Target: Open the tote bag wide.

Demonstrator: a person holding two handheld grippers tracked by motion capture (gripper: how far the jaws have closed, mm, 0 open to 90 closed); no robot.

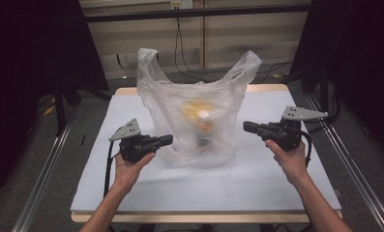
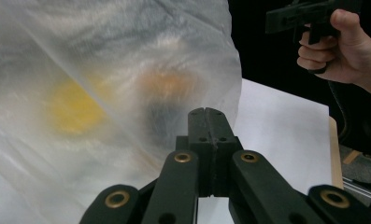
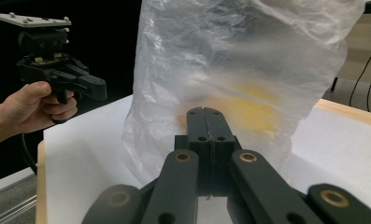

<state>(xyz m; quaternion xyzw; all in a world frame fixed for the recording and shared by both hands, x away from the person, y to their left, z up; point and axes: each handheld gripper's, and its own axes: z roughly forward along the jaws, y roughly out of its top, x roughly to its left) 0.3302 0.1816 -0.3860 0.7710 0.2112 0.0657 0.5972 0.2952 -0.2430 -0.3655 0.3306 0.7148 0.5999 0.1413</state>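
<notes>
Grippers flank a standing plastic bag, both clenched on nothing.

Left gripper (image 1: 166, 140) sits just beside the bag's lower left side, jaws pressed together with nothing between them; right gripper (image 1: 248, 127) is near the bag's right side, jaws likewise closed and empty. Plastic bag (image 1: 194, 104) stands upright mid-bench, handles (image 1: 148, 55) up and mouth open, so likely staged for a grab at the handles or rim from both sides. Blurred yellow item (image 1: 199, 116) with a white cap shows through the film, weighing the bag down so it keeps its shape. White bench (image 1: 257, 179) under it; neither gripper clearly touches the film.
</notes>
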